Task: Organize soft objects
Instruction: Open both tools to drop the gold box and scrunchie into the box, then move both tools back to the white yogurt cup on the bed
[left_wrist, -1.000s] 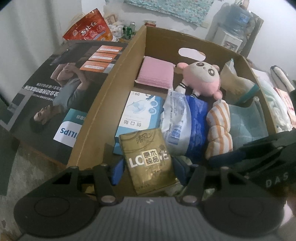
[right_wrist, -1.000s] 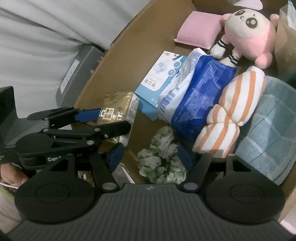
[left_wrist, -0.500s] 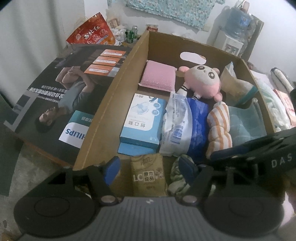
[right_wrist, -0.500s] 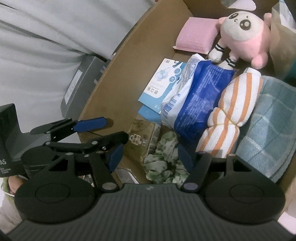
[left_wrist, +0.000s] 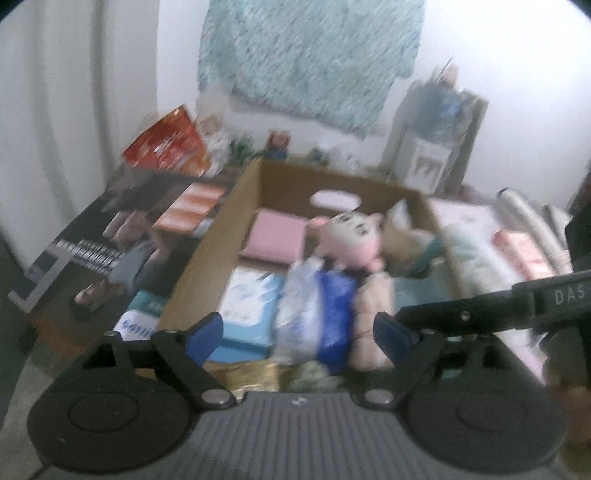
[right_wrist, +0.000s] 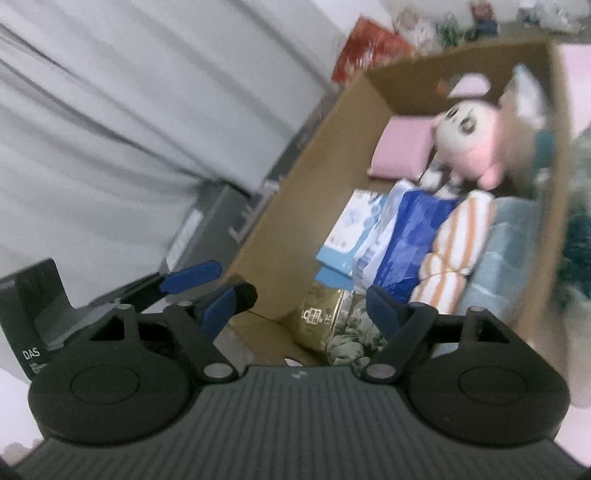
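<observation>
While the gold tissue pack (right_wrist: 320, 314) and green scrunchie (right_wrist: 351, 338) lie at the near end of the cardboard box (right_wrist: 291, 206), beside the blue packet (right_wrist: 410, 243), striped towel (right_wrist: 454, 251) and pink plush (right_wrist: 469, 147), nothing sits between either gripper's fingers. Both the left gripper (left_wrist: 297, 334) and the right gripper (right_wrist: 301, 308) are above the box's near edge, their fingers wide and opening.

My left gripper (left_wrist: 297, 334) has a ribbed grey body, black linkage arms, two round black discs, silver pivot screws and blue pads (left_wrist: 205, 332). My right gripper (right_wrist: 301, 308) is built the same. White "DAS" lettering marks each unit's black side in the other's view.
</observation>
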